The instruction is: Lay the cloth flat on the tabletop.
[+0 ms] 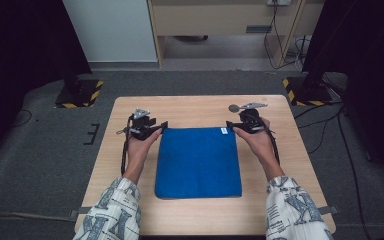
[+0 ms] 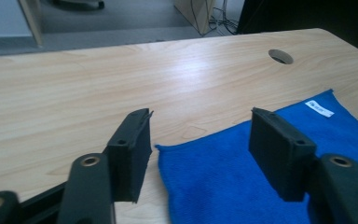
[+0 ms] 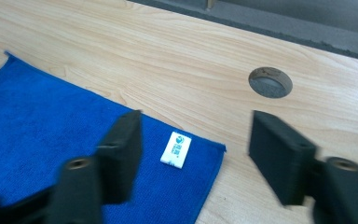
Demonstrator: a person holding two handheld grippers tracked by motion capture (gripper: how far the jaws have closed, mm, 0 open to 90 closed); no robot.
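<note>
blue cloth [image 1: 198,162] flat at mid-table, label [image 3: 175,149] at far right corner | left gripper [image 2: 198,144] jaws apart, straddling far left corner | right gripper [image 3: 193,156] jaws apart over far right corner | we judge both set for a paired pinch (probably a fold)

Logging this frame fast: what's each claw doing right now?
Left claw: open, holding nothing, at the blue cloth's far left corner.
Right claw: open, holding nothing, at its far right corner.
</note>
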